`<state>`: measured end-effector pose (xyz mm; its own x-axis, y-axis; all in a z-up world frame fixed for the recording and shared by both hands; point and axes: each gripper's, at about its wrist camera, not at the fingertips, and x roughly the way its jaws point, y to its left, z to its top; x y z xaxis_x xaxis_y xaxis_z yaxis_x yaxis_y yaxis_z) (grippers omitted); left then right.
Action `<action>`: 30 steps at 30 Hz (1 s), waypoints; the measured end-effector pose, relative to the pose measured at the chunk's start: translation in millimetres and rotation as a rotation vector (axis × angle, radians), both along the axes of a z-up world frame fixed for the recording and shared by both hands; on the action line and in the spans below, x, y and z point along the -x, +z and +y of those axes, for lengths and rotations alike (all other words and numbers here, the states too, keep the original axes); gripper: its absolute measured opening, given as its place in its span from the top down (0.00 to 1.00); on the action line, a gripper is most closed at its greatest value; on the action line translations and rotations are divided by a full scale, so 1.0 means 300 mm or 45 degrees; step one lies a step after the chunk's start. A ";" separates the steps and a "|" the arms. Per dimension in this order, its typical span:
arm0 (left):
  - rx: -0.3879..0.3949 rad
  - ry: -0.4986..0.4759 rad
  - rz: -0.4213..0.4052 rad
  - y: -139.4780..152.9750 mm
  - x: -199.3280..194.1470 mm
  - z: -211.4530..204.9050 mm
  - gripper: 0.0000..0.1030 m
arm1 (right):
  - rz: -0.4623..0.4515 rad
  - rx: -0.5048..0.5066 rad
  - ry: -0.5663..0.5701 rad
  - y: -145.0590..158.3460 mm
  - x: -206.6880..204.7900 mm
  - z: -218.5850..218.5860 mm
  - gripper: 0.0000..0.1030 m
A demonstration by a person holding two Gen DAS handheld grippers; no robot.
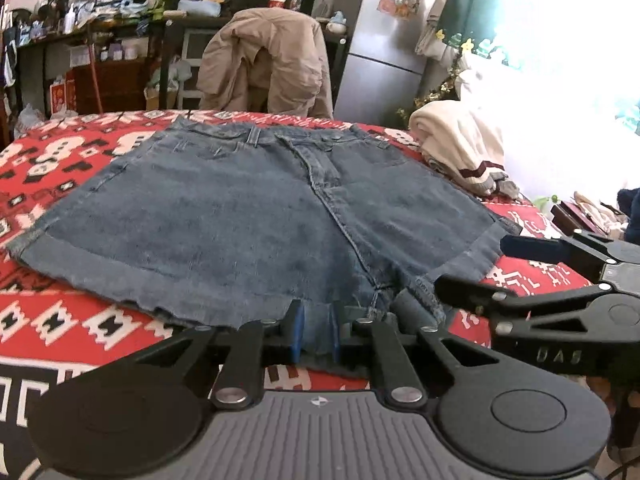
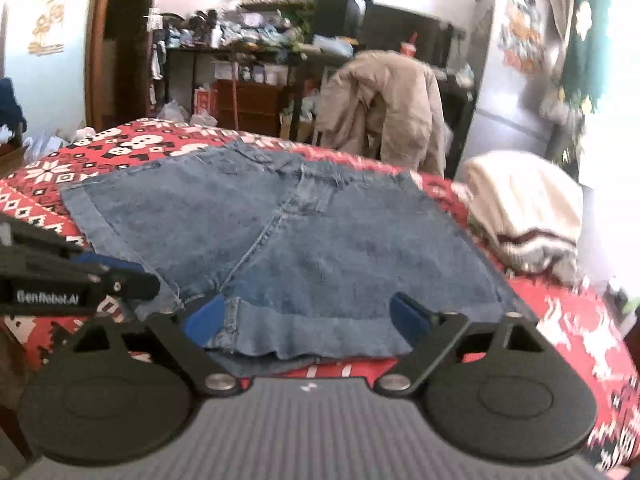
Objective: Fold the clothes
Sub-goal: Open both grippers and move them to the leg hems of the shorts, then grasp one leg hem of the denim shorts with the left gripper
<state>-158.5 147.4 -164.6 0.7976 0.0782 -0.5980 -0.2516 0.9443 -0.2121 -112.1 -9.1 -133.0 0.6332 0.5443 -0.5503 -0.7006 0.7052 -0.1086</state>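
Blue denim shorts (image 1: 240,208) (image 2: 340,248) lie flat on a red patterned blanket (image 1: 60,152) (image 2: 580,340), waistband at the far side and cuffed legs toward me. My left gripper (image 1: 316,338) is shut on the near hem of the shorts by the crotch seam, with denim pinched between its blue pads (image 1: 298,336). From the right wrist view the left gripper (image 2: 136,274) shows at the left edge. My right gripper (image 2: 306,318) stands open and wide over the cuffed hem of the other leg. The cuff lies between its blue pads (image 2: 408,316) without being pinched. The right gripper (image 1: 472,266) also appears in the left wrist view.
A folded cream sweater with a dark stripe (image 1: 460,144) (image 2: 524,208) sits on the blanket just right of the shorts. Behind the far edge are a chair draped with a beige jacket (image 1: 264,60) (image 2: 384,100), a silver fridge (image 1: 392,40) and cluttered shelves (image 1: 100,20).
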 end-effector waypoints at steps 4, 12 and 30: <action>0.005 0.088 -0.017 0.011 0.017 0.030 0.88 | 0.034 -0.011 -0.054 0.003 -0.018 -0.019 0.38; -0.034 0.427 -0.054 0.052 0.095 0.229 0.76 | -0.002 -0.016 -0.102 0.002 -0.022 -0.043 0.43; 0.044 0.665 0.006 0.013 0.165 0.606 0.76 | 0.059 -0.070 -0.081 0.004 -0.017 -0.048 0.36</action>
<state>-208.1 329.2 -160.7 0.6550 0.4451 -0.6107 -0.6882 0.6852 -0.2388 -106.9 -23.5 -131.7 0.6418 0.5341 -0.5503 -0.6578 0.7523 -0.0369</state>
